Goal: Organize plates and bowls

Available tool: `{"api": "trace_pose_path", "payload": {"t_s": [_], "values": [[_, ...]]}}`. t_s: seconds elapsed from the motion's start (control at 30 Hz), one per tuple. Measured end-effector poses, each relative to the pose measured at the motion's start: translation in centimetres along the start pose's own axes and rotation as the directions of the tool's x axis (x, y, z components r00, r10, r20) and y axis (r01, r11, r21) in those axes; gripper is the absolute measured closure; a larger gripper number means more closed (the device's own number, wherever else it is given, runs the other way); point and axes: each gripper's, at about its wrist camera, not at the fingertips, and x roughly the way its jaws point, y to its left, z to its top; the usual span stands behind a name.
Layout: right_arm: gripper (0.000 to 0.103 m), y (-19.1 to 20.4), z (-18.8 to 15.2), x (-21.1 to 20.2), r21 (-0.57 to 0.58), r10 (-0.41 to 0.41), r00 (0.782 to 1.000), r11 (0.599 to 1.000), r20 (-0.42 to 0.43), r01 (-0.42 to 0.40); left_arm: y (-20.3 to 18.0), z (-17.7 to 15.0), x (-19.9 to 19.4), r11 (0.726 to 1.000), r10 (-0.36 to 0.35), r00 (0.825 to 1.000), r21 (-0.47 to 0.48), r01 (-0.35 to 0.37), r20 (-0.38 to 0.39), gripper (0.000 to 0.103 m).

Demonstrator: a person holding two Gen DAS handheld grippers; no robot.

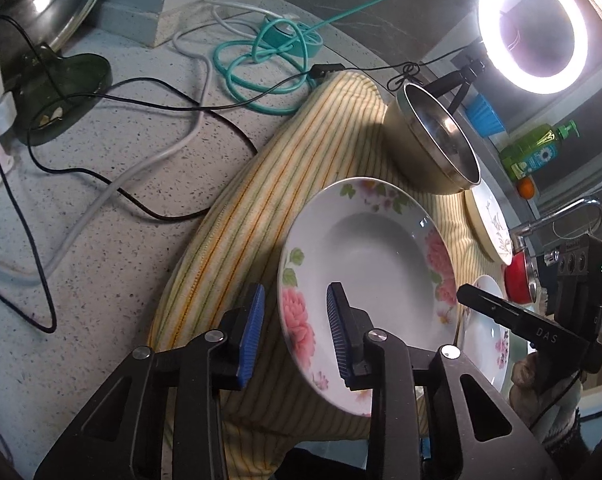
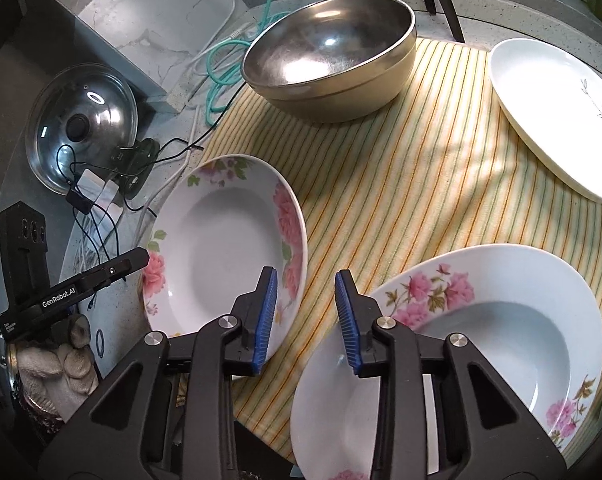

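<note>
A deep white plate with pink flowers [image 1: 381,264] [image 2: 221,248] lies on a yellow striped cloth [image 1: 281,184]. My left gripper [image 1: 295,336] straddles its near-left rim: one blue pad stands outside the rim with a gap, the other over the plate's well. A second flowered deep plate [image 2: 481,340] lies to the right. My right gripper [image 2: 307,316] hangs between the two plates, pads apart, with cloth showing between them. Its right pad overlaps the second plate's left rim. A steel bowl [image 2: 329,48] and a white plate with a sprig pattern [image 2: 553,112] sit farther back.
Loose black, grey and teal cables [image 1: 101,184] sprawl over the speckled counter left of the cloth. A glass pot lid [image 2: 85,120] leans at the back left. A ring light [image 1: 535,28], a green soap bottle [image 1: 537,148] and a faucet [image 1: 561,216] stand to the right.
</note>
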Motion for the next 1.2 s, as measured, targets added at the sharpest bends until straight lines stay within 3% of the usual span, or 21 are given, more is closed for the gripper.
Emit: {"api": "trace_pose_path", "payload": {"t_s": [0.07, 0.4, 0.87, 1.2], "values": [[0.082, 0.1, 0.2, 0.5, 0.004, 0.008, 1.0, 1.0, -0.013, -0.008, 0.0, 0.0, 0.2, 1.0, -0.007, 1.0, 0.006, 0.007, -0.009, 0.076], [0.092, 0.6, 0.3, 1.9, 0.008, 0.021, 0.999, 1.0, -0.046, -0.021, -0.1, 0.2, 0.7, 1.0, -0.017, 0.999, 0.015, 0.017, -0.033, 0.081], [0.092, 0.7, -0.1, 1.4, 0.015, 0.022, 0.999, 1.0, -0.04, -0.021, -0.4, 0.2, 0.2, 1.0, -0.013, 1.0, 0.021, 0.014, -0.027, 0.081], [0.091, -0.3, -0.9, -2.1, 0.045, 0.03, 0.999, 0.999, 0.018, -0.031, -3.4, 0.7, -1.2, 0.995, -0.048, 0.999, 0.088, 0.047, 0.005, 0.081]]}}
